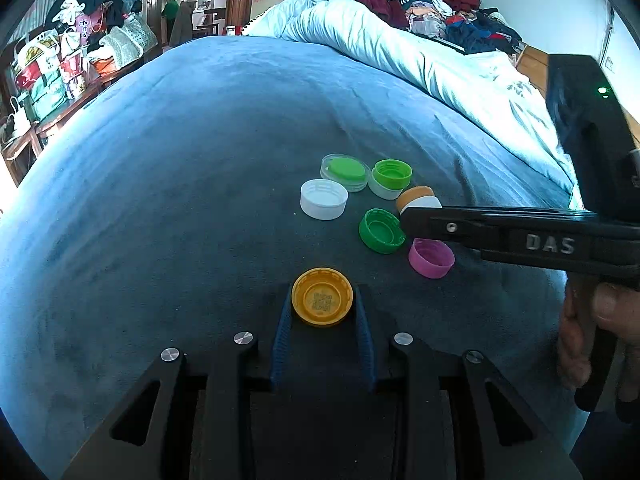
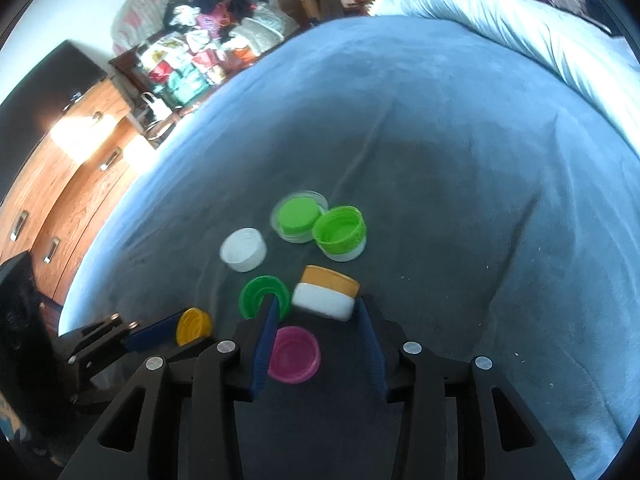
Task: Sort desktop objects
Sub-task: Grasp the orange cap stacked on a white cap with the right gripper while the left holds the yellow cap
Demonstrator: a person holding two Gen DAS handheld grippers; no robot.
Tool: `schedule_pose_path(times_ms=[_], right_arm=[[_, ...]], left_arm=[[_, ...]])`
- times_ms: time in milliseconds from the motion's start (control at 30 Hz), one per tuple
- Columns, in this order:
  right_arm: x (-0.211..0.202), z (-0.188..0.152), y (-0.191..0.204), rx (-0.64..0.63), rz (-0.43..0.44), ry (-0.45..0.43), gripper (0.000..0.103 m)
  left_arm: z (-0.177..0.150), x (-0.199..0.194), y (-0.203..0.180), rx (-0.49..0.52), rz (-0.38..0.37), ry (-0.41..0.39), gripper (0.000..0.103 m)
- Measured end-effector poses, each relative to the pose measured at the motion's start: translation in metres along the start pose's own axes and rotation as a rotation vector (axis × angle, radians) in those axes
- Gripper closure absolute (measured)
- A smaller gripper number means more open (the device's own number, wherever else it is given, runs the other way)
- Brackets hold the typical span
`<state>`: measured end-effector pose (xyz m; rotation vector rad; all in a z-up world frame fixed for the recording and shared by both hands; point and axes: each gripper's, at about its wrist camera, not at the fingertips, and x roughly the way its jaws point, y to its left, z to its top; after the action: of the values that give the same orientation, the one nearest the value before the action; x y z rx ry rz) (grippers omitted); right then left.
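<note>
My left gripper (image 1: 322, 300) is shut on a yellow cap (image 1: 322, 297), open side up, low over the blue bedspread (image 1: 200, 160). My right gripper (image 2: 318, 306) is shut on a white cap with an orange cap stacked on it (image 2: 325, 292), tilted between the blue fingertips. In the left wrist view the right gripper (image 1: 416, 220) reaches in from the right. A pink cap (image 2: 294, 354) lies under it and a dark green cap (image 2: 260, 292) sits by its left finger. Farther off are a white cap (image 2: 243, 250), a clear lid holding a light green cap (image 2: 298, 216), and a light green cap on a white one (image 2: 340, 232).
A pale quilt (image 1: 400, 48) is bunched along the far right of the bed. A wooden dresser (image 2: 68, 168) and piled bags stand past the bed's left edge. A person's hand (image 1: 580, 332) grips the right tool's handle. The left gripper (image 2: 160, 334) sits just left of the right one.
</note>
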<state>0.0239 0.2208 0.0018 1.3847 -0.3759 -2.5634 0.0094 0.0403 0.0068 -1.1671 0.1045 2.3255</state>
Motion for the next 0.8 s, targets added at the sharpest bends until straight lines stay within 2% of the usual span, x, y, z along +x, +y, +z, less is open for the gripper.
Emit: schedule_pose_path(times_ms=[67,167,233,267,300,333,367,400,467,500,600,633,667,700,767,800], right_arm=[[0.0,0.001,-0.001,-0.005,0.004,0.002,0.068],[-0.019,0.001,0.008,-0.049,0.01,-0.028,0.068],[-0.041,-0.004,0.024,-0.172,0.008,-0.087,0.068],[-0.034,-0.009,0.026,-0.243,-0.053,-0.034,0.068],[-0.021,-0.012,0.016,-0.22,-0.085,0.075,0.068],[-0.023,-0.013,0.004,-0.154,-0.063,0.107,0.068],[-0.044,-0.013,0.005,-0.164,-0.038,0.032,0.068],[-0.055,-0.015,0.008,-0.196,-0.036,0.008,0.068],[-0.045,-0.025,-0.002,-0.17,-0.019,0.141,0.068],[-0.047,-0.029,-0.005,-0.167,-0.025,0.157,0.068],[-0.078,-0.035,0.01,-0.218,-0.003,0.075,0.068],[-0.076,-0.039,0.014,-0.249,-0.022,0.099,0.068],[-0.059,-0.048,0.013,-0.286,-0.072,0.188,0.068],[-0.042,-0.057,0.004,-0.266,-0.086,0.288,0.067],[-0.06,-0.052,-0.014,-0.117,0.03,0.225,0.067],[-0.07,-0.05,-0.013,-0.121,0.051,0.18,0.065]], left_arm=[[0.0,0.0,0.0,0.0,-0.002,0.0,0.076],[-0.001,0.0,0.0,-0.001,-0.005,0.0,0.075],[-0.001,0.0,0.0,-0.001,-0.009,0.0,0.074],[0.0,-0.001,0.0,-0.001,-0.01,0.0,0.074],[0.0,-0.001,-0.001,0.002,-0.008,0.0,0.074],[-0.001,-0.001,-0.001,0.004,-0.009,0.0,0.073],[-0.001,-0.001,-0.001,0.005,-0.008,-0.001,0.073],[-0.001,-0.001,-0.001,0.005,-0.008,-0.002,0.073],[-0.001,-0.001,-0.002,0.006,-0.007,-0.001,0.073],[-0.002,-0.001,-0.001,0.005,-0.011,-0.001,0.072],[-0.001,-0.002,0.001,-0.001,-0.018,-0.001,0.072],[-0.001,-0.002,0.0,0.001,-0.015,-0.001,0.072],[-0.001,-0.002,-0.001,0.006,-0.008,0.0,0.072],[-0.001,-0.002,-0.002,0.01,-0.004,0.0,0.072],[-0.001,-0.003,-0.003,0.016,0.004,-0.001,0.072],[-0.001,-0.003,-0.003,0.014,0.002,-0.001,0.072]])
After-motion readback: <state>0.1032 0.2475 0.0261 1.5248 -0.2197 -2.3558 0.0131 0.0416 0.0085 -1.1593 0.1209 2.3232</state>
